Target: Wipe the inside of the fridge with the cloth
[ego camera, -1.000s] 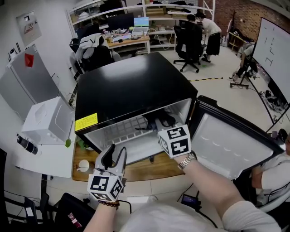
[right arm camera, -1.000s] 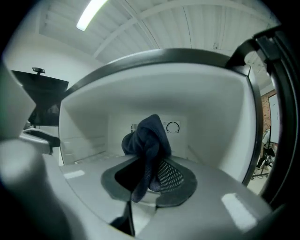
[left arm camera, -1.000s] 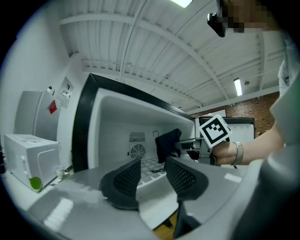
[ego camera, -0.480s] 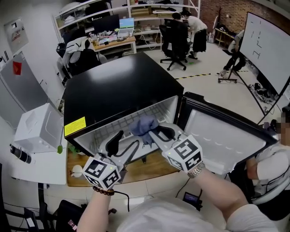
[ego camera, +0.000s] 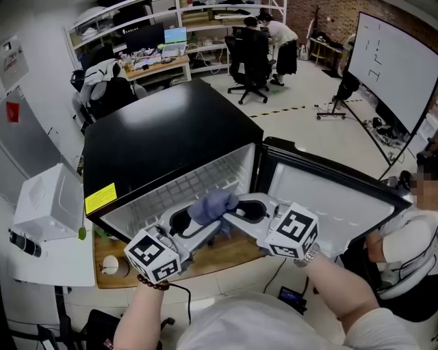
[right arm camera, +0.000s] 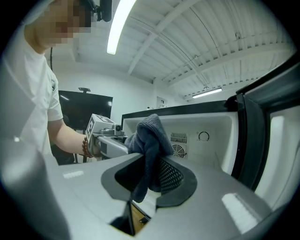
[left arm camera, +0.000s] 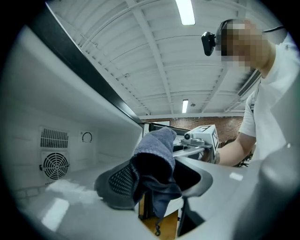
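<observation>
Head view looks down; facing gripper views share the cloth (left arm camera: 157, 147).

Bright ceiling tubes (left arm camera: 186, 11), fisheye edges, dark vignette

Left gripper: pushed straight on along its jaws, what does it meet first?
The cloth: it already hangs between the left gripper's jaws, which have just been closing a little but stand apart. Just behind, probably the right gripper, shut on it.

Open-plan workshop: pale floor (ego camera: 301, 130), brick wall (ego camera: 328, 14) at rear.
Shelves (ego camera: 205, 10) and a tabletop (ego camera: 164, 67) with monitors (ego camera: 176, 34) line the far side, black chairs (ego camera: 248, 55) beside them, whiteboard (ego camera: 390, 68) at right. The ribbed white ceiling (left arm camera: 140, 56) carries strip lights (left arm camera: 186, 10).
</observation>
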`<state>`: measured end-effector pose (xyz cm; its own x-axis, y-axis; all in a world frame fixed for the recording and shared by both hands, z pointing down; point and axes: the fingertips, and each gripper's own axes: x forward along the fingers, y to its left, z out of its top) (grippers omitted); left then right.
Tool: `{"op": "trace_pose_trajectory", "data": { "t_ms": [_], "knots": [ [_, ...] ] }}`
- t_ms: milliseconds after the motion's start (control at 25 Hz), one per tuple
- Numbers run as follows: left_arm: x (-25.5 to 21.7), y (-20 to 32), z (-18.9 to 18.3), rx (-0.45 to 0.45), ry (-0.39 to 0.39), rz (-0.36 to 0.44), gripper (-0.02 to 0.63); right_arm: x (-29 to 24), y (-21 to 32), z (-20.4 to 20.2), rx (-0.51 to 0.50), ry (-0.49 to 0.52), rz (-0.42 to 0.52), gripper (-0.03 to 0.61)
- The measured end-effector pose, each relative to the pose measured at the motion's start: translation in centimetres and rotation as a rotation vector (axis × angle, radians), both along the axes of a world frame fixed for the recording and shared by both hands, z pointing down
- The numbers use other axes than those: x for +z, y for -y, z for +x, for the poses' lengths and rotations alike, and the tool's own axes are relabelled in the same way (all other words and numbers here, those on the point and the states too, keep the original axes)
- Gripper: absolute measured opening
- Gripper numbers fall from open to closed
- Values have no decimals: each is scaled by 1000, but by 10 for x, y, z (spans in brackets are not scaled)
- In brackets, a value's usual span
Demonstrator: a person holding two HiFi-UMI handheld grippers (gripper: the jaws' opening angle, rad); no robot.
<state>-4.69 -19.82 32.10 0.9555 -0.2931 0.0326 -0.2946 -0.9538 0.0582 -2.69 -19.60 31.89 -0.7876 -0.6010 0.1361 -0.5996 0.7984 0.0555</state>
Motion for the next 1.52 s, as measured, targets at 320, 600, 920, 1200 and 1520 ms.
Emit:
{"op": "trace_pose_trajectory", "data": {
  "t_ms": [320,600,920,1200,1520],
  "knots": [
    [1,-1,12,18,8,6,76,2,0,8,20,4,-30,80],
    [7,19,22,-82,42,15,55,14,9,26,137,-19,-49,91],
    [13,46,29,-179,48,-20,52,23,9,44,198,-35,-71,91],
    [3,32,43,-94,-47,-41,56,13,7,47,191,-22,-62,92],
    [-4,17,46,18,-104,-85,217,6,0,48,124,-14,-54,91]
  ]
}}
